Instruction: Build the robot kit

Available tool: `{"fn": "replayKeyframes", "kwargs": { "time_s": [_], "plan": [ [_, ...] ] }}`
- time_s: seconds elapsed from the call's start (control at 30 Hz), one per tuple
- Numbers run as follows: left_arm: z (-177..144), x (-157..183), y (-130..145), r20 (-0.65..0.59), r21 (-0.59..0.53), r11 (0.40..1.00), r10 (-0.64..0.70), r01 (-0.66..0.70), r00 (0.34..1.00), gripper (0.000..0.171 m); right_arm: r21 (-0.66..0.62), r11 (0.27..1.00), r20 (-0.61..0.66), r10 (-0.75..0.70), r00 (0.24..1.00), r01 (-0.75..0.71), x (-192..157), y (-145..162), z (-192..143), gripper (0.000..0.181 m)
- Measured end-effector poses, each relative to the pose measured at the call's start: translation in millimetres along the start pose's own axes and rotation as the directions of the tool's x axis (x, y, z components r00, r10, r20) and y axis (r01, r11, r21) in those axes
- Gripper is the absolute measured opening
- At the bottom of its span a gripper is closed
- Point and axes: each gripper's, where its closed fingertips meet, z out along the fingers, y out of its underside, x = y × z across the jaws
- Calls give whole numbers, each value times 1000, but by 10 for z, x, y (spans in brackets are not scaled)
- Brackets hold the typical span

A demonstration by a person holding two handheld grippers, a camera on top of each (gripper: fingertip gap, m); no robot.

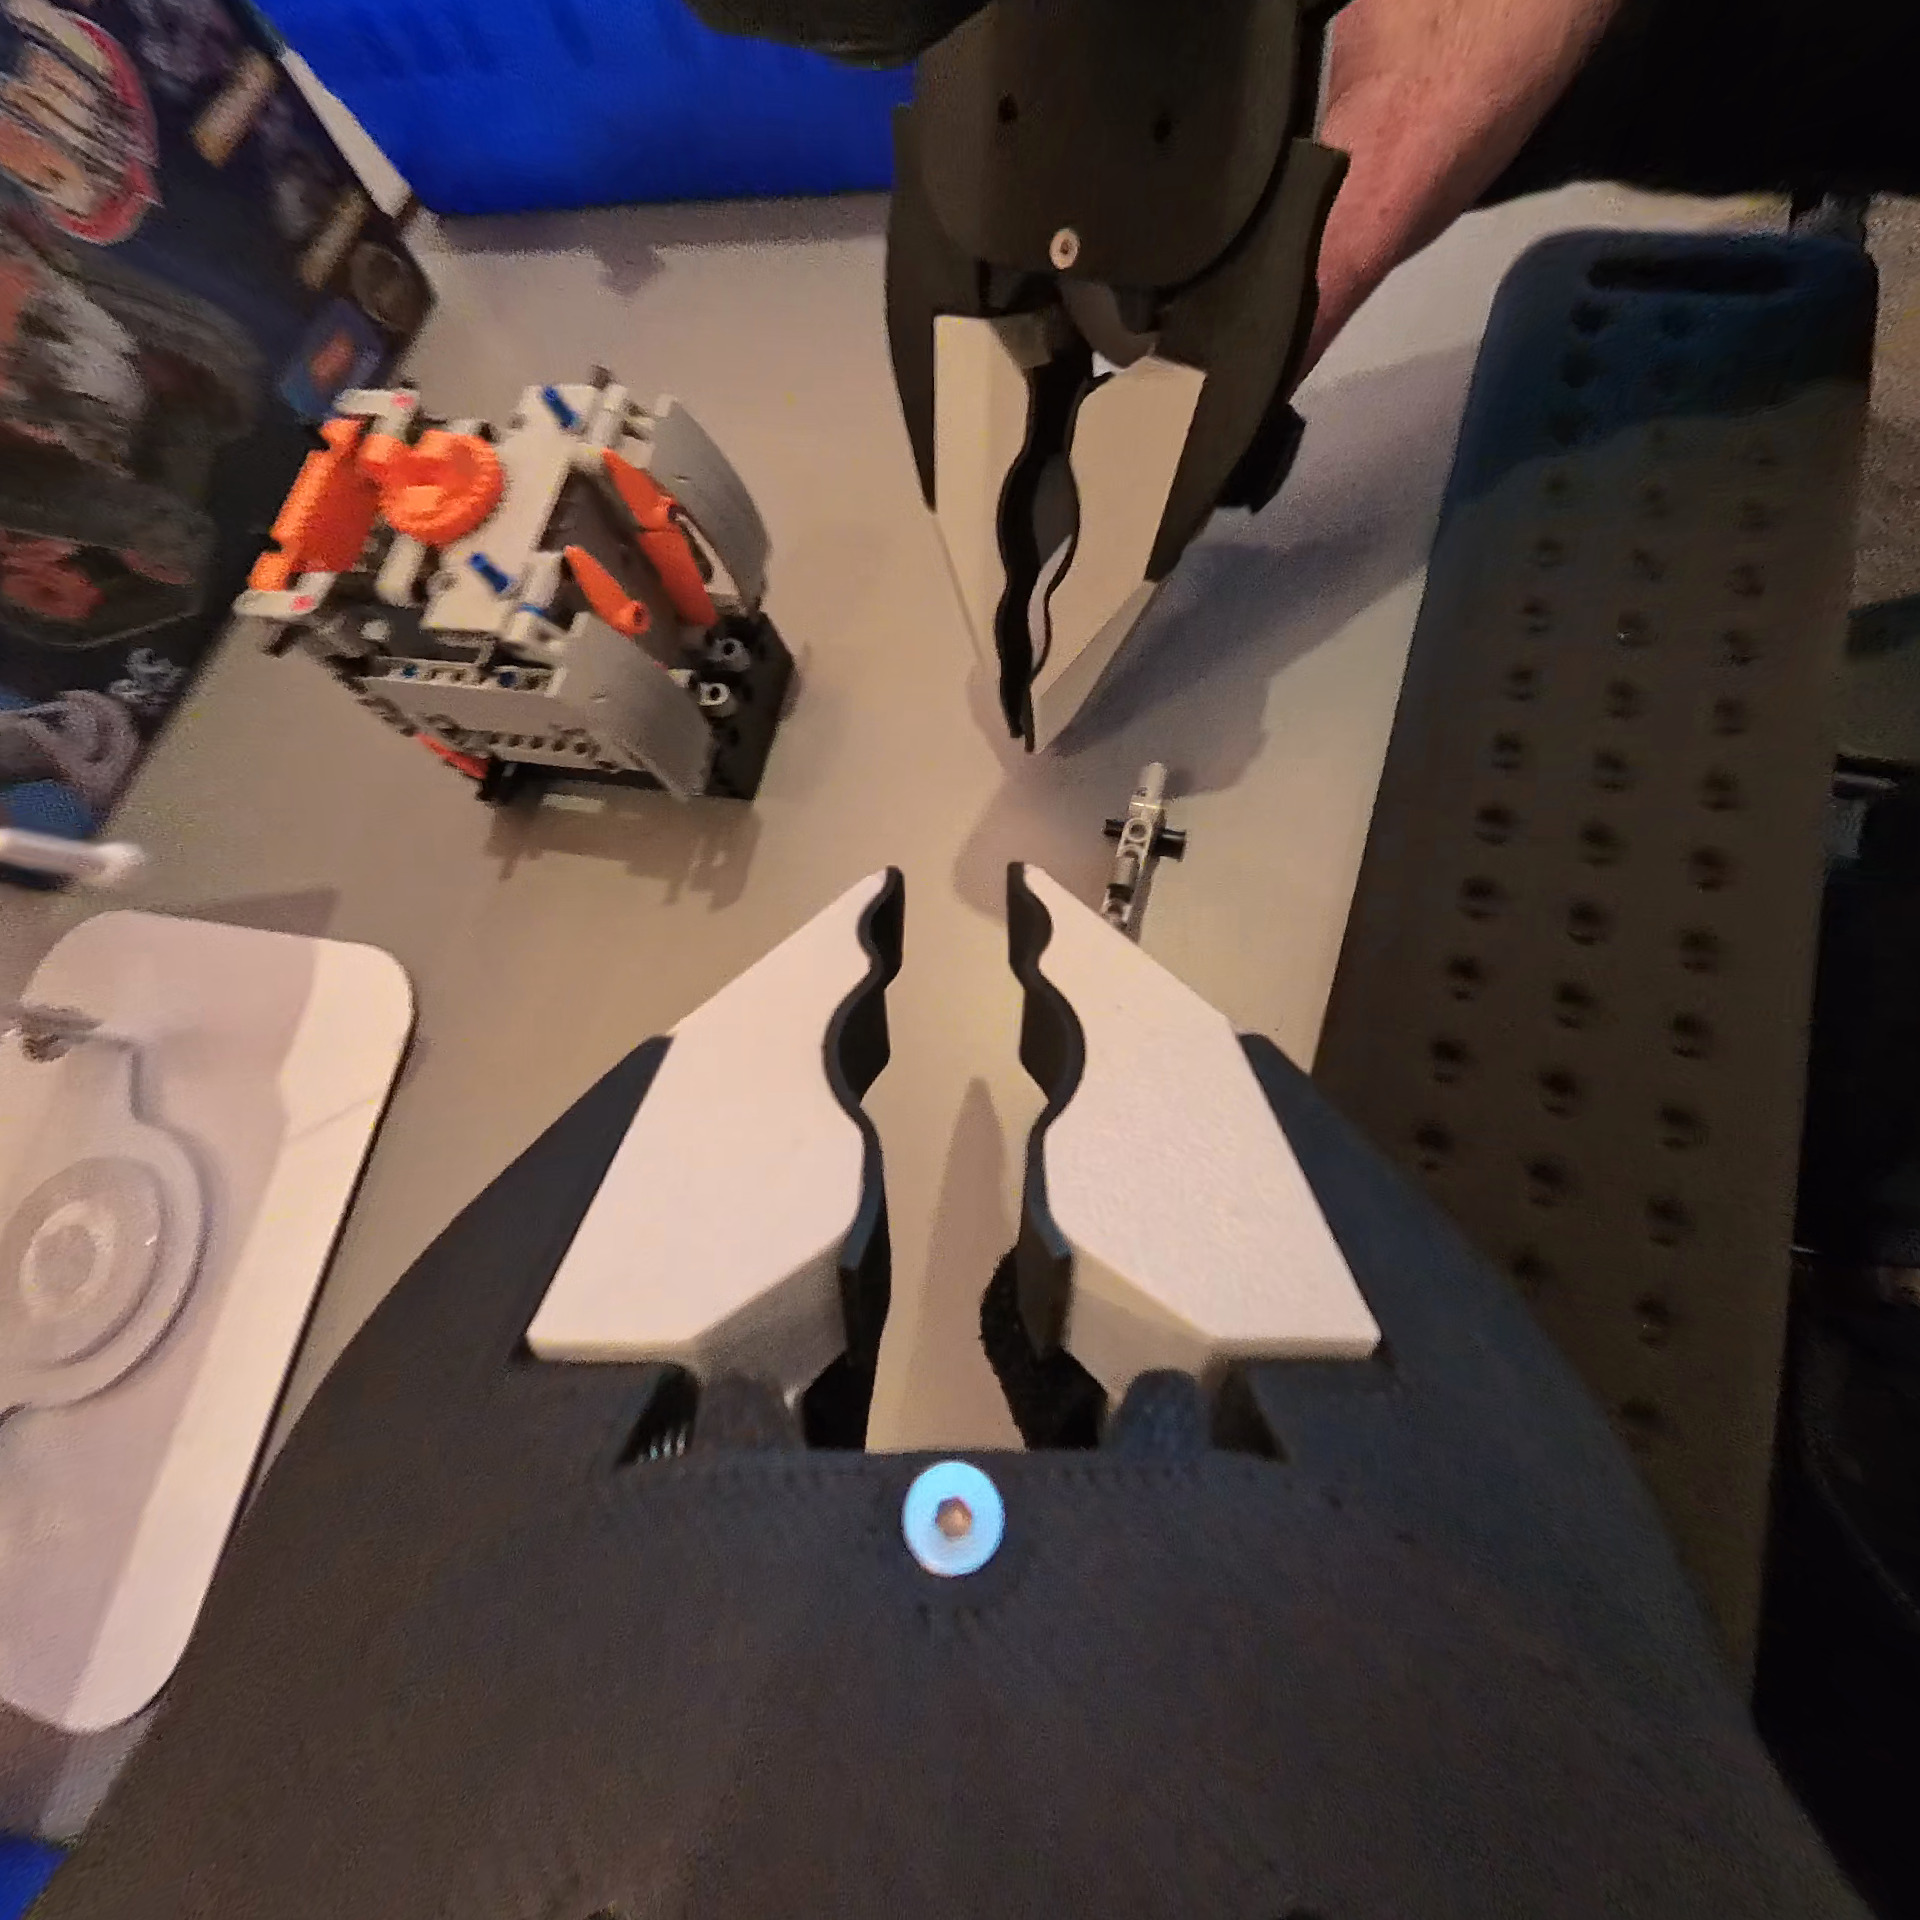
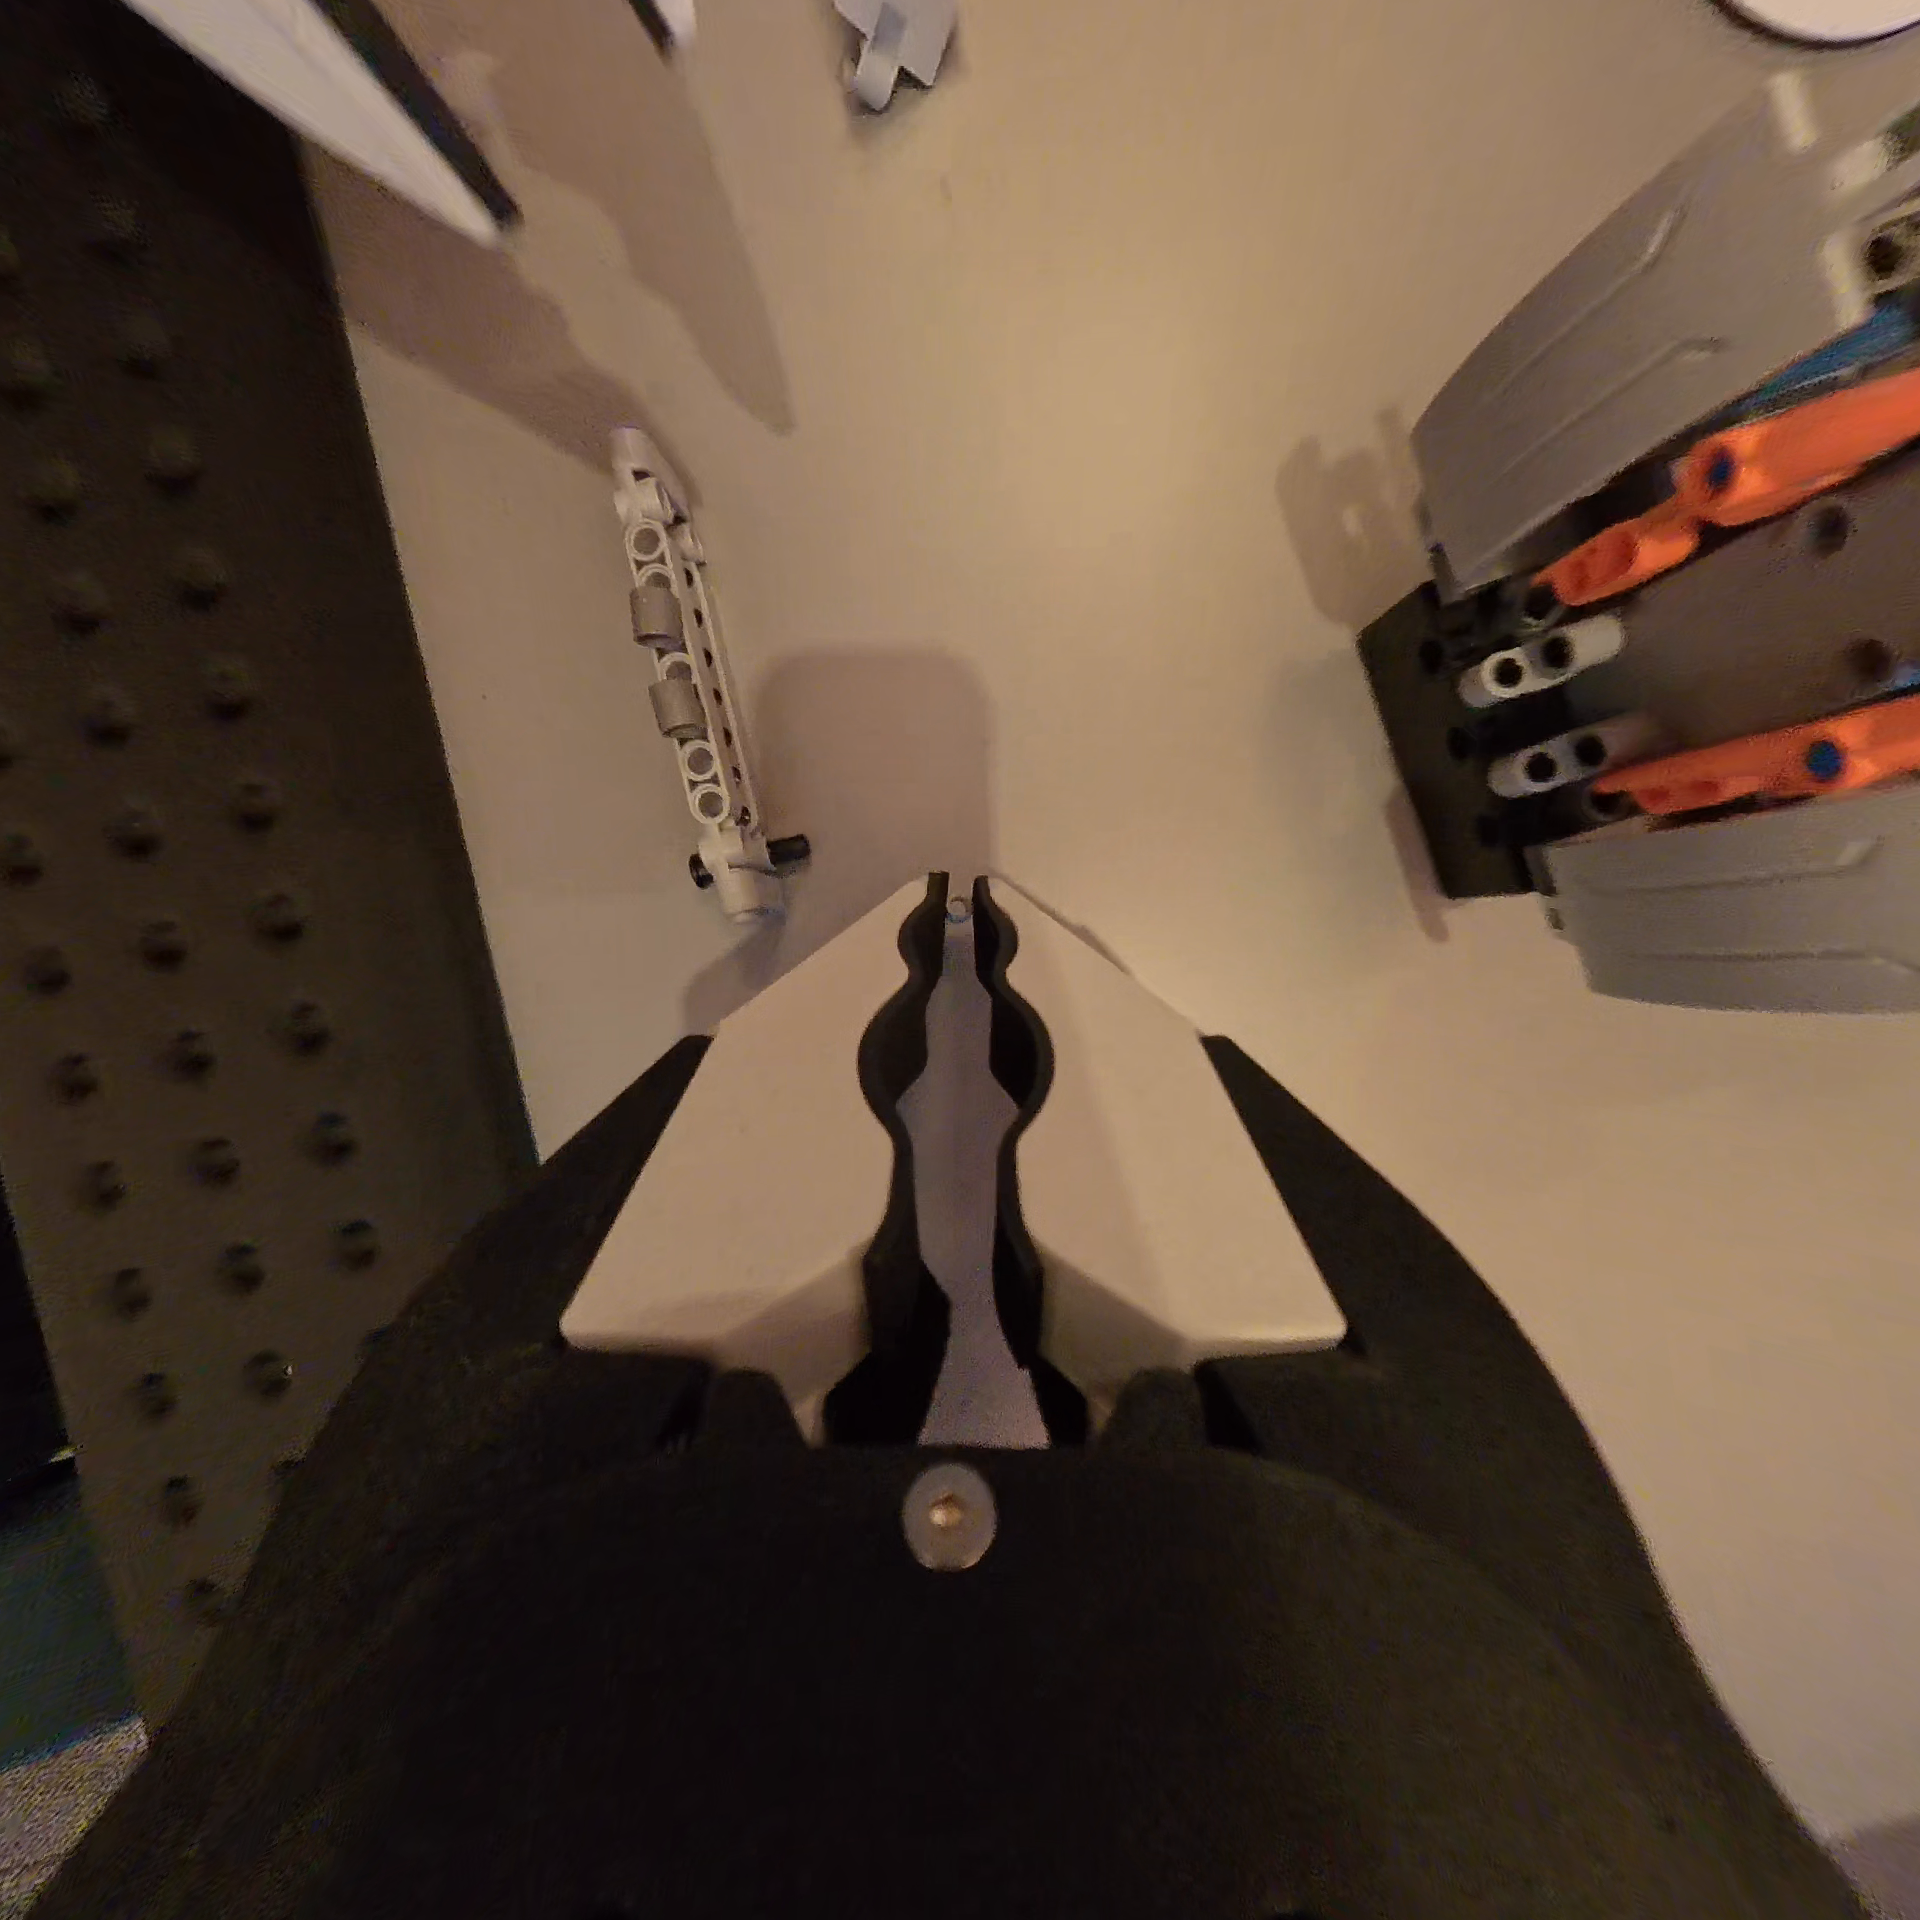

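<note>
My left gripper (image 1: 954, 883) is open and empty, low over the beige table (image 1: 852, 343). My right gripper (image 2: 958, 891) points down with its tips at the table, nearly closed on a tiny pale ring-shaped piece (image 2: 956, 915). It also shows in the left wrist view (image 1: 1023, 727), facing my left gripper with a short gap between them. A slim light grey beam with black pins (image 2: 686, 665) lies just left of the right tips, and shows in the left wrist view (image 1: 1138, 842). A grey, white and orange brick model (image 1: 509, 603) stands to the left.
A dark studded mat (image 1: 1590, 831) runs along the right table edge (image 2: 187, 727). A printed box (image 1: 156, 364) stands at far left. A white card with clear blister packaging (image 1: 208, 1143) lies at near left. The brick model (image 2: 1662, 675) is right of my right gripper. A small grey part (image 2: 894, 52) lies farther off. The left gripper's tips are roughly 11 cm from the right gripper's.
</note>
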Motion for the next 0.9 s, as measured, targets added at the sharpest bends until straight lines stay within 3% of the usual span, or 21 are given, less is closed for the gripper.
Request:
{"fn": "replayKeyframes", "kwargs": {
  "time_s": [0.23,0.53,0.9],
  "plan": [
    [356,55,58,-99,-139,989,36,-50,994,15,36,999,18,16,1000,-16,-14,15,128,11],
    [733,174,117,-234,-233,970,11,-67,972,17,167,982,21,90,996,-92,75,125,-262,16],
    [984,240,152,-245,-273,955,44,-112,969,10,239,963,29,118,993,-122,69,209,-299,12]
  ]
}}
